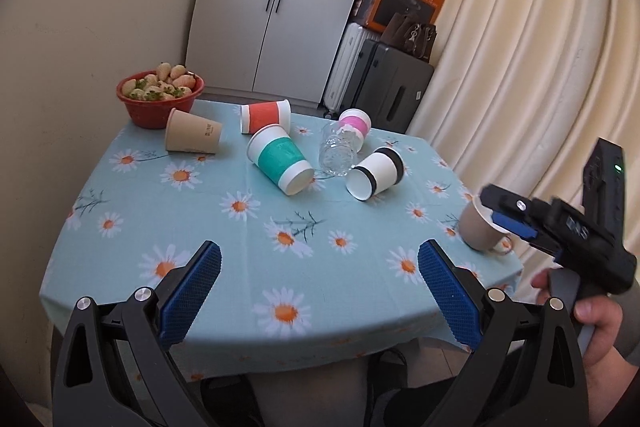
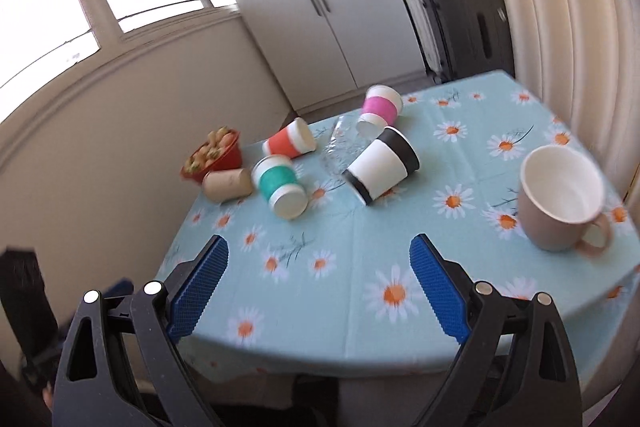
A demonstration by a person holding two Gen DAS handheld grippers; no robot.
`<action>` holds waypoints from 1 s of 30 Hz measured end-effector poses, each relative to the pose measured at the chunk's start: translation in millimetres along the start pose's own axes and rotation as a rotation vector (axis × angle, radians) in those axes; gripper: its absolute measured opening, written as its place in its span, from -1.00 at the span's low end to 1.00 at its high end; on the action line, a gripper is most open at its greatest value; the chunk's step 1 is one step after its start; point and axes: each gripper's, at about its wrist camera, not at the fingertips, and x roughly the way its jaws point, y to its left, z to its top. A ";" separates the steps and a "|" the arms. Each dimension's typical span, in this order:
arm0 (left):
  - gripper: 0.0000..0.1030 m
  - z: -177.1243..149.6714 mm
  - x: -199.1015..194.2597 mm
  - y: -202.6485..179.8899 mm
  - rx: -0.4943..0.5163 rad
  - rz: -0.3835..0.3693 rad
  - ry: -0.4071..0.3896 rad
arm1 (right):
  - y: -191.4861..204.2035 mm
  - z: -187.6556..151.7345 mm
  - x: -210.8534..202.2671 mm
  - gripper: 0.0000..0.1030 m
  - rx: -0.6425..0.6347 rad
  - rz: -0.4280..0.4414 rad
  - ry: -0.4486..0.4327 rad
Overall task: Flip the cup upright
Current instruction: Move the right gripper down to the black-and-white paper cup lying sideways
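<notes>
Both the left tool [image 1: 320, 283] and right tool [image 2: 319, 277] are hanging released above the counter [image 2: 360, 307], where the mug [image 2: 560, 199] is standing upright.

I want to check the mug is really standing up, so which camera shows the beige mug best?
The right wrist view. There the beige mug stands upright on the tablecloth, with its open mouth, white inside and handle in full sight. In the left wrist view the right gripper covers much of the mug; only its side and handle bottom show.

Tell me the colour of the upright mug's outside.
The mug is a muted pinkish tan outside, white inside; clearest in the right wrist view.
</notes>
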 end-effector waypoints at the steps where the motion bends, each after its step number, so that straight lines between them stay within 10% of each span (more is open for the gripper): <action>1: 0.87 4.8 9.1 0.4 0.003 0.002 0.009 | -5.4 4.3 7.5 0.77 0.025 0.003 0.010; 30: 0.87 55.8 159.3 20.5 -0.196 -0.182 0.204 | -127.7 53.0 192.4 0.47 0.723 0.066 0.238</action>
